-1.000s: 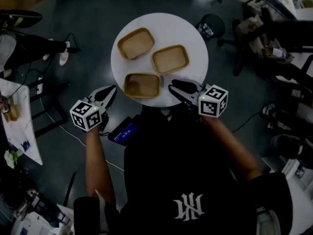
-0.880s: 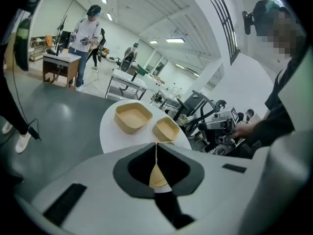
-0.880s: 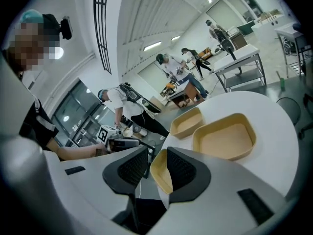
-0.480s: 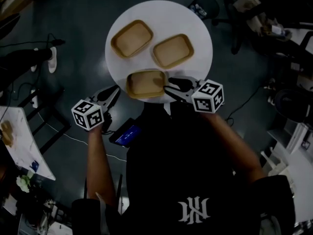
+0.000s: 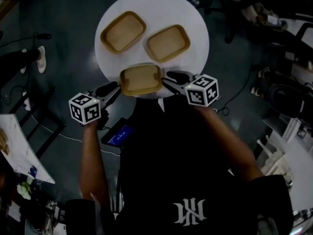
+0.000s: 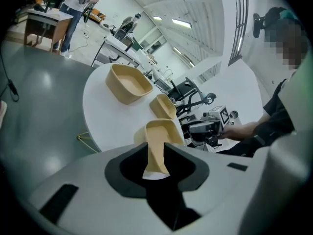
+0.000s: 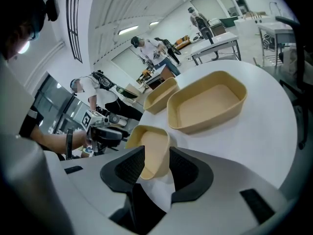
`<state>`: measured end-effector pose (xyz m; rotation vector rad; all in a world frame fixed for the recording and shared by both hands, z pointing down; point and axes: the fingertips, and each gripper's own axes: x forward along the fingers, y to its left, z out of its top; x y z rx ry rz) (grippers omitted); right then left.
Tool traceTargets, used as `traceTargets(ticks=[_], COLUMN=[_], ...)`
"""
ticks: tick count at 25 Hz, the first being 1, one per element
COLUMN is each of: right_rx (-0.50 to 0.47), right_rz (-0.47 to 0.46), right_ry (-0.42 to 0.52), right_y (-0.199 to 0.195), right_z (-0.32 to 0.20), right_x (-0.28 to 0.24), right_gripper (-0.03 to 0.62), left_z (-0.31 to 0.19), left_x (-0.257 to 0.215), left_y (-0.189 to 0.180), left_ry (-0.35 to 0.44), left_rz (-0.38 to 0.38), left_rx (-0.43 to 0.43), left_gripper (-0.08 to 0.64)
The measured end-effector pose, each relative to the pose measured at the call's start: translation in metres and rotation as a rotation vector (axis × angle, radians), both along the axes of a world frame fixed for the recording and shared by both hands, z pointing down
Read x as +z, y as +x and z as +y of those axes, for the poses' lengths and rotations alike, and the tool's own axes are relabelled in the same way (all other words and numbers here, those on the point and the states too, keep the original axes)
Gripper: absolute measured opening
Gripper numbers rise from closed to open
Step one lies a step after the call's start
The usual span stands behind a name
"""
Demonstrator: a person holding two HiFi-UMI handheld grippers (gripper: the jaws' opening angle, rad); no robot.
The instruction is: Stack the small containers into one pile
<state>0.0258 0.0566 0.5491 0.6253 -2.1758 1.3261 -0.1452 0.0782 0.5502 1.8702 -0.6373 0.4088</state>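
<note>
the step in hand looks like taking the nearest container (image 5: 141, 79) by its two short ends, so that it can be lifted and nested into the upper-left container (image 5: 123, 31) or the upper-right container (image 5: 168, 43) on the round white table (image 5: 156, 6). to do it well, each gripper should go in until one pad is inside the end wall and one outside. both should then close together, so that the light tray neither skids nor tips off the table's lower edge, where it sits, and the lift should be level and straight up. in the head view the nearest container lies at centre frame, just below the other two, with a gripper at each end. the left gripper (image 6: 156, 152) has its jaws apart by a moderate gap. in its own view the container's near end fills that gap at lower centre, but nothing shows the pads pressing on it. the right gripper (image 7: 156, 152) has its jaws spread wide, having just been opening. the container's other end stands between them at lower centre of its view, the pads clear of the wall. whether either pair already straddles a wall or only frames it from outside i cannot tell.
</note>
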Motion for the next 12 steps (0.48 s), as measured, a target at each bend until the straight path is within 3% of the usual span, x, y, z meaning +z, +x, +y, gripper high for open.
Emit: traceTargets(ticks=[12], right_rx=[0.017], right_rz=[0.024], right_ry=[-0.104], right_y=[-0.004], right_z=[0.015], right_x=[0.026], right_gripper=[0.173], left_z=[0.004], left_x=[0.011], left_y=[0.011], left_ry=[-0.085], left_rz=[0.037], left_rx=[0.008], left_gripper=[0.104])
